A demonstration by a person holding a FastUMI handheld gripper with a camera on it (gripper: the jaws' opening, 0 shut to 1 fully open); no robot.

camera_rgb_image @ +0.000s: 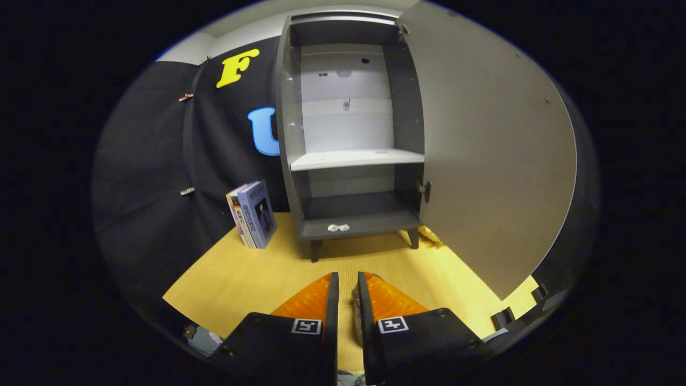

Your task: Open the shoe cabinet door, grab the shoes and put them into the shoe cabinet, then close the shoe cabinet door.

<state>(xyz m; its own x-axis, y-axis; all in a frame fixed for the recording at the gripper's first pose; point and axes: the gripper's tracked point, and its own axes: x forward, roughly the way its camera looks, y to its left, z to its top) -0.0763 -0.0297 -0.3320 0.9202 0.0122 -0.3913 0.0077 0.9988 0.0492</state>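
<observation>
The dark grey shoe cabinet stands just ahead on short legs. Its pale door is swung wide open to the right. Inside are a white middle shelf and a dark bottom shelf, both bare of shoes. My gripper points at the foot of the cabinet, its fingers close together. A thin grey-brown edge of a shoe is pinched between them. The fingers hide the remainder of the shoe.
Two small white pieces lie at the front of the bottom shelf. Two books lean upright left of the cabinet. A yellow object peeks out behind the door's lower edge. The wooden floor stretches between me and the cabinet.
</observation>
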